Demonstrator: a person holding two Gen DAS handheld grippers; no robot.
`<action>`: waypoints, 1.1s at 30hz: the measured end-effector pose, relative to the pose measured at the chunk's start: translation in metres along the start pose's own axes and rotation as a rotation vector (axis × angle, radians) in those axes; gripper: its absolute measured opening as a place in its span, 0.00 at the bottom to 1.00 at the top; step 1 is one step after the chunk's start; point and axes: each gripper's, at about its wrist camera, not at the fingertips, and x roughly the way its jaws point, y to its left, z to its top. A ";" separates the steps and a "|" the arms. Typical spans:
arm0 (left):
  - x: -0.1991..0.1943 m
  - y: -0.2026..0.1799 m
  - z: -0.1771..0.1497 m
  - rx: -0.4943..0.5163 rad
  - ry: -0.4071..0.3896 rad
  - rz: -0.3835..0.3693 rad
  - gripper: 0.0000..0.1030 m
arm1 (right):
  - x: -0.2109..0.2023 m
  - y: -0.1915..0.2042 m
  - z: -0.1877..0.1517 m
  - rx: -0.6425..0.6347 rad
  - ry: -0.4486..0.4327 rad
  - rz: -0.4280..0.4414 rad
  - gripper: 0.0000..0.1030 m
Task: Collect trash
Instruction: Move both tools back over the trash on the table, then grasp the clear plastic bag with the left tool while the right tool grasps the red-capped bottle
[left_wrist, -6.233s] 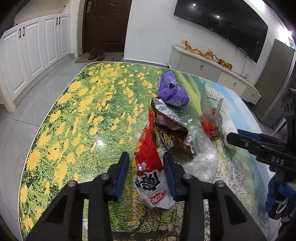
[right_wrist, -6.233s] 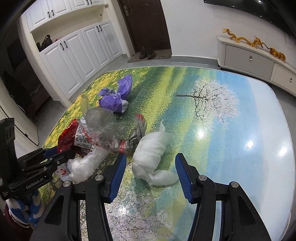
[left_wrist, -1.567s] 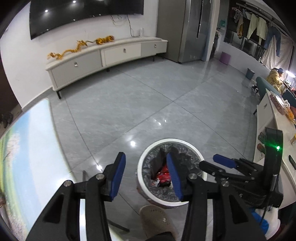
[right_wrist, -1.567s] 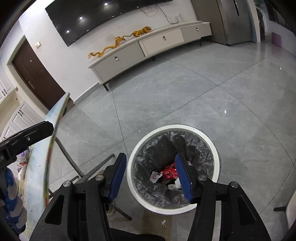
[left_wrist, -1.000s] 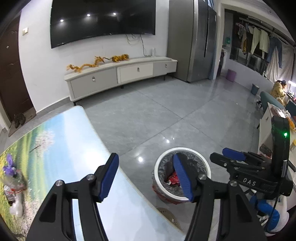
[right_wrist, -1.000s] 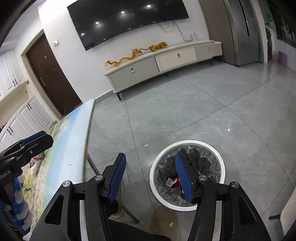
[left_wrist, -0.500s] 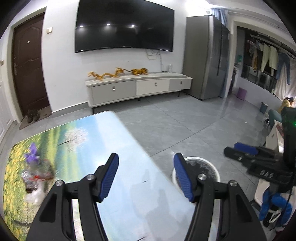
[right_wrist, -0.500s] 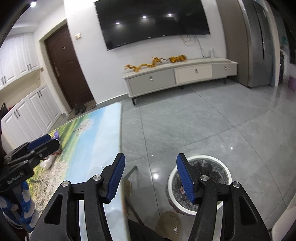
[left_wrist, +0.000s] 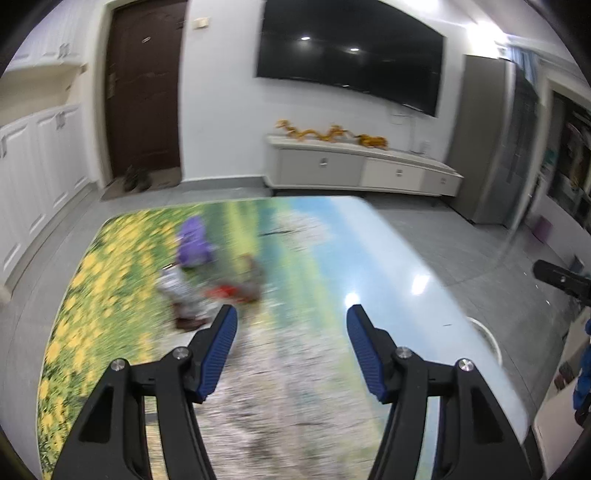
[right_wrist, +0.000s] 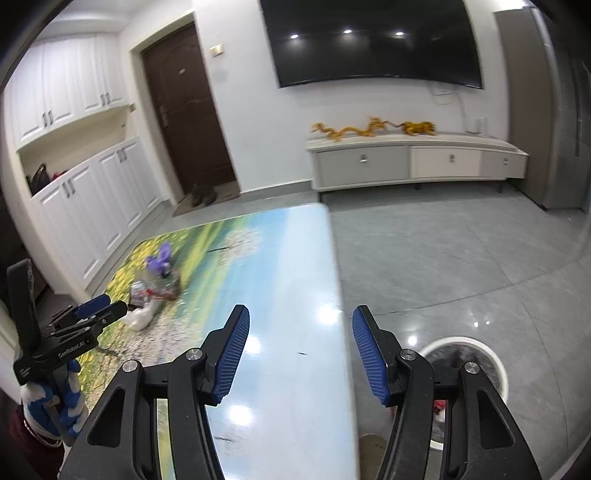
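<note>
Trash: a loose pile (right_wrist: 155, 291) on the far left part of the surface, well apart from both hand-held grippers; it is blurred in the left wrist view (left_wrist: 210, 280).
Purple bag: farthest piece of the pile (right_wrist: 160, 263), lying on the yellow-flower part of the print; also seen in the left wrist view (left_wrist: 194, 245).
Clear and red wrappers: just near of the purple bag (right_wrist: 153, 290), crumpled together; any print on them is too blurred to read.
White plastic bag: nearest piece of the pile (right_wrist: 138, 317), touching the wrappers.
Left hand-held gripper: blue-padded jaws spread wide with nothing between them (left_wrist: 291, 338), hovering above the surface; in the right wrist view it shows at the far left (right_wrist: 101, 308), held by a blue-and-white gloved hand (right_wrist: 55, 402).
Writing: white lettering on the left hand-held gripper's body, too small to read with certainty.
Surface: glossy landscape print with yellow flowers, a green field and pale blue sky (right_wrist: 291, 258).
Right hand-held gripper: jaws spread wide, holding nothing (right_wrist: 301, 349), over the right edge of the surface.
Trash bin: round, white-rimmed, dark-lined (right_wrist: 465, 341), on the grey tiled floor to the right of the surface, partly hidden behind the right finger.
</note>
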 end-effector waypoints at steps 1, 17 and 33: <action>0.001 0.013 -0.003 -0.016 0.008 0.014 0.58 | 0.007 0.008 0.002 -0.013 0.010 0.016 0.56; 0.042 0.058 -0.006 -0.015 0.074 -0.070 0.58 | 0.130 0.115 0.024 -0.172 0.164 0.209 0.56; 0.084 0.068 -0.022 -0.053 0.205 -0.108 0.30 | 0.245 0.173 0.036 -0.133 0.269 0.356 0.53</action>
